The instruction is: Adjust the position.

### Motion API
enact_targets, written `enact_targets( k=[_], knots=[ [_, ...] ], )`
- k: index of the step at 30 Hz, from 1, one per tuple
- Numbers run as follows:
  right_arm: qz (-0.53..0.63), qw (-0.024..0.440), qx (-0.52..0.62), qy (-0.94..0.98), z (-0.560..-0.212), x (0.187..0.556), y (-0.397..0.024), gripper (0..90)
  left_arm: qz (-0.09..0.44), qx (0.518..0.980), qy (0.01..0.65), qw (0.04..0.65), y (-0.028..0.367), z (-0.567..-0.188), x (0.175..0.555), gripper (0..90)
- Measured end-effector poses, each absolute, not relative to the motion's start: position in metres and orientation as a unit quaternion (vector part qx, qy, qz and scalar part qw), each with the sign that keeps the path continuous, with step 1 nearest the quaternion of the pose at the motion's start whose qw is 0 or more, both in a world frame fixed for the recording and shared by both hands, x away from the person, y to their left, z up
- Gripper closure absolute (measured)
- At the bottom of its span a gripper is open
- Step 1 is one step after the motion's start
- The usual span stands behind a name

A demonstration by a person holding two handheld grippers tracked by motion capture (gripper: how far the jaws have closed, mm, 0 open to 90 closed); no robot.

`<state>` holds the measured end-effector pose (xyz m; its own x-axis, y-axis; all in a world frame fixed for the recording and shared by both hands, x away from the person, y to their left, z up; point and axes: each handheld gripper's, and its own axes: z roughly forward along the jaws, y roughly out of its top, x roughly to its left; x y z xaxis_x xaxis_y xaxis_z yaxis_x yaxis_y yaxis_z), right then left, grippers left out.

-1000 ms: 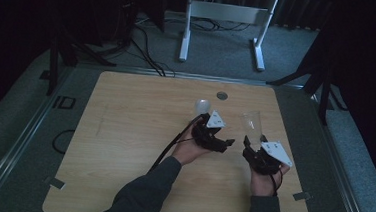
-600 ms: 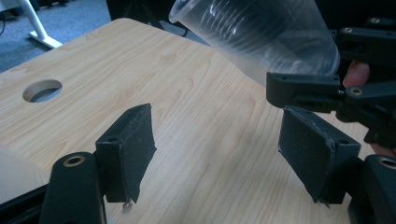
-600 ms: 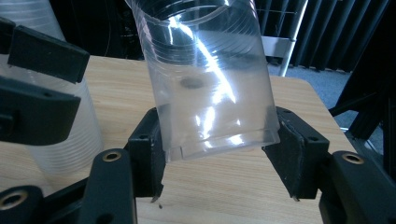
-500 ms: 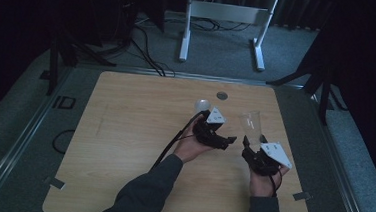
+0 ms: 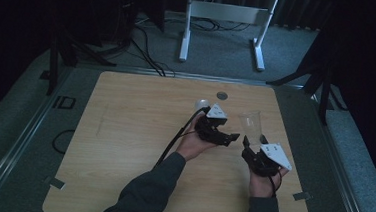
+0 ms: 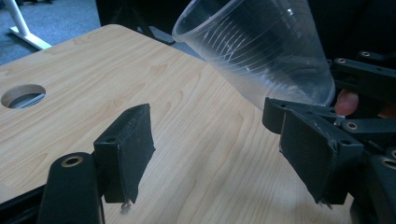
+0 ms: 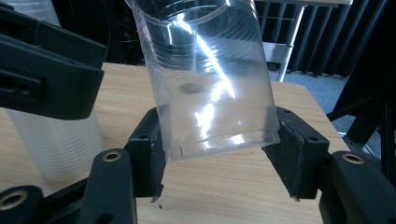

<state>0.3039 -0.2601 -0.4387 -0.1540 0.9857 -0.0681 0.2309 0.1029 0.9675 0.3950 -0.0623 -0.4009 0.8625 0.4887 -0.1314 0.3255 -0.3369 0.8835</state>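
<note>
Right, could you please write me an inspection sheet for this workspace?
Surface: wooden table, round hole near its far edge.
Job's things: clear cup held off the table, tilted; second cup standing by the left tongs.
Clutter: nothing seen.
Grippers: right tongs shut on the clear cup's base; left tongs open, jaws have just been opening, nothing between them.
Cables: black cable trails from the left tongs across the table; floor cables beyond.
Surroundings: white stand frame beyond the table; dark room.
</note>
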Motion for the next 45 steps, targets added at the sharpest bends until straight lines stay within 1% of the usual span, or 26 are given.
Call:
enact_targets(
  k=[3, 11, 23, 26, 33, 39, 45],
  knots=[
    [0.45, 0.421, 0.496, 0.612, -0.439, 0.303, -0.259, 42.1, 0.065, 0.808, 0.254, 0.528, -0.063, -0.401, 0.396, 25.7],
    [0.453, 0.425, 0.488, 0.613, -0.438, 0.302, -0.258, 42.1, 0.052, 0.802, 0.254, 0.538, -0.065, -0.398, 0.397, 25.4],
    [0.455, 0.426, 0.485, 0.613, -0.439, 0.302, -0.256, 42.1, 0.037, 0.794, 0.251, 0.552, -0.068, -0.394, 0.398, 23.2],
    [0.455, 0.427, 0.484, 0.613, -0.439, 0.302, -0.256, 42.1, 0.034, 0.794, 0.25, 0.554, -0.068, -0.394, 0.398, 21.4],
    [0.457, 0.429, 0.482, 0.613, -0.439, 0.301, -0.255, 42.1, 0.014, 0.781, 0.256, 0.57, -0.069, -0.395, 0.401, 20.4],
    [0.46, 0.43, 0.48, 0.611, -0.439, 0.301, -0.254, 42.1, 0.02, 0.784, 0.254, 0.566, -0.072, -0.394, 0.4, 19.3],
    [0.464, 0.433, 0.476, 0.609, -0.439, 0.3, -0.253, 42.1, 0.012, 0.778, 0.257, 0.573, -0.076, -0.392, 0.4, 18.9]
  ],
)
